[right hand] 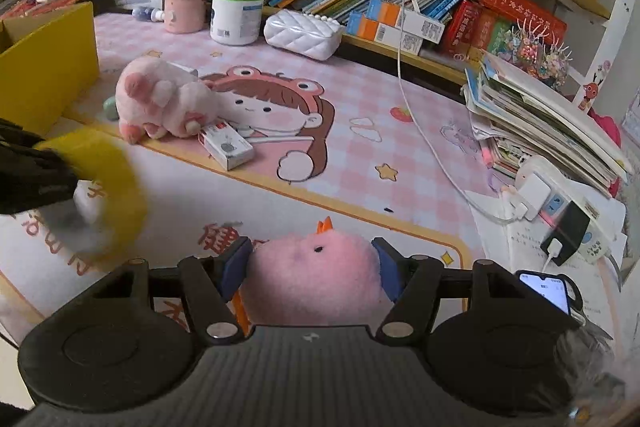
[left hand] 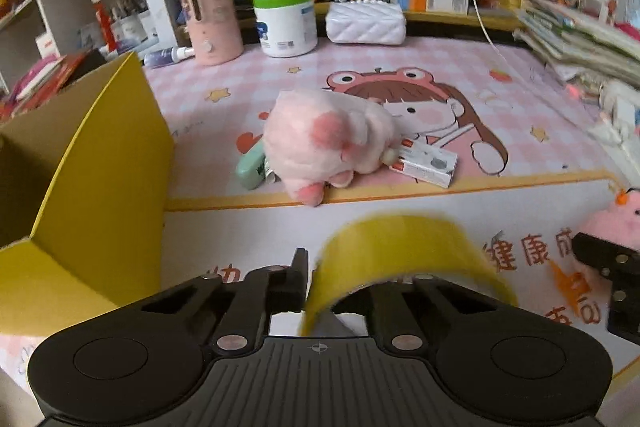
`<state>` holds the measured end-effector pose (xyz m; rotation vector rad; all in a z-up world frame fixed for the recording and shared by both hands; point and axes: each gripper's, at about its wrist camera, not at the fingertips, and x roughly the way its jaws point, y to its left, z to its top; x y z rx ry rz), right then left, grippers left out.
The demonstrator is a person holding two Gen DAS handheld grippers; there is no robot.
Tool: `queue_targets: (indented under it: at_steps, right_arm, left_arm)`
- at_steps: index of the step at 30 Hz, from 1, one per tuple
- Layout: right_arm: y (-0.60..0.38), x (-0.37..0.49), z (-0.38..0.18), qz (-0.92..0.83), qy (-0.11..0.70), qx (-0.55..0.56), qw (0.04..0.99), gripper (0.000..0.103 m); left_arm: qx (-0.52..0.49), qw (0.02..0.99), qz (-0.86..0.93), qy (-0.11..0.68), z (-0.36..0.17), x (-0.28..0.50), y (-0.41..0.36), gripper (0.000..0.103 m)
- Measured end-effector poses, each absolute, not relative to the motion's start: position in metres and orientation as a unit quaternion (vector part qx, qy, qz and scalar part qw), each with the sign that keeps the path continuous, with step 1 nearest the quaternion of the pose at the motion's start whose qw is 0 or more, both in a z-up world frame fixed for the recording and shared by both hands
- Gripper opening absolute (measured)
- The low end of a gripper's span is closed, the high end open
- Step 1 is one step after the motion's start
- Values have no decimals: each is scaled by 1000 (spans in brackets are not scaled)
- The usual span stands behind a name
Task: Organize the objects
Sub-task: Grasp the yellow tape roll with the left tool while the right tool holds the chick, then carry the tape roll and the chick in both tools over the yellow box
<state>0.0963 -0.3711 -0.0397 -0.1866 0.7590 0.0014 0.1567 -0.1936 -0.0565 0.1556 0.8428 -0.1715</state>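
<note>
My left gripper (left hand: 340,291) is shut on a yellow tape roll (left hand: 400,247), which is motion-blurred; it also shows in the right wrist view (right hand: 116,183). My right gripper (right hand: 314,267) is shut on a pink chick plush (right hand: 316,279) with an orange crest, held low over the mat; the plush also shows in the left wrist view (left hand: 616,219). A yellow cardboard box (left hand: 92,179) stands open at the left. A pink pig plush (left hand: 324,143) lies on the mat, over a white-red box (left hand: 428,163) and a green object (left hand: 252,167).
At the back stand a pink humidifier (left hand: 210,15), a green-lidded white jar (left hand: 286,23) and a white quilted case (left hand: 364,23) before a book shelf. A stack of books (right hand: 552,123), a power strip (right hand: 560,207) and a phone (right hand: 546,291) sit right.
</note>
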Motion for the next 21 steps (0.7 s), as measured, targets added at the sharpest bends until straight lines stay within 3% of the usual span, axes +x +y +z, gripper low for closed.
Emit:
queue_targets:
  at_steps: [21]
  right_arm:
    - [-314,104,-20,71,340,-52,936,62]
  left_arm:
    - [22,925,-100,365,-18,113,-136,6]
